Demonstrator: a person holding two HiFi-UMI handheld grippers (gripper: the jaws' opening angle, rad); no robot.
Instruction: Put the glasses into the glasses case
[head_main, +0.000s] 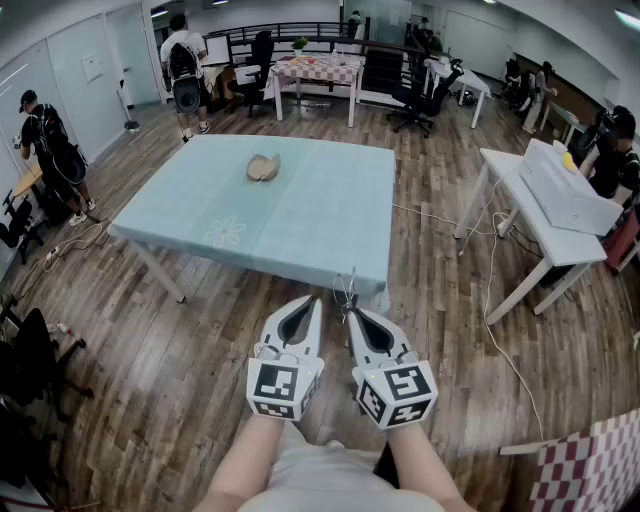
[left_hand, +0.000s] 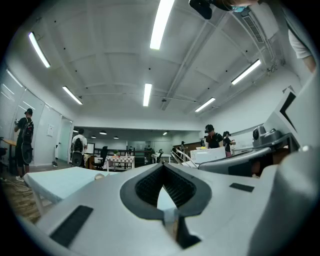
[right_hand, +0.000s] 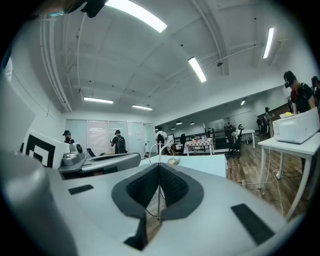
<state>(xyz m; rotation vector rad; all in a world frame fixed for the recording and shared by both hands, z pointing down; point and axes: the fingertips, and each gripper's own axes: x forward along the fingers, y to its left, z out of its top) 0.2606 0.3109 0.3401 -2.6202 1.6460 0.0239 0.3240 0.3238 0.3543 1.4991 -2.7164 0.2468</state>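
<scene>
Blue-clothed table (head_main: 300, 230) stood beyond your tongs, glasses case (head_main: 263, 167) far ahead on it. Only your right gripper view plainly showed the right gripper (right_hand: 159, 166) clamped on the glasses (right_hand: 159, 150); your left gripper (left_hand: 163, 165) was closed, empty

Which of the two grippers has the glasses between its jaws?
The right gripper: its jaws are shut on the thin wire glasses, whose frame sticks out past the tips. The left gripper has its jaws together, nothing between them.

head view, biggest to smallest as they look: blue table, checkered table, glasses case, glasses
1. blue table
2. checkered table, though it stands farther off
3. glasses case and glasses: look alike, glasses nearer, so unranked
</scene>
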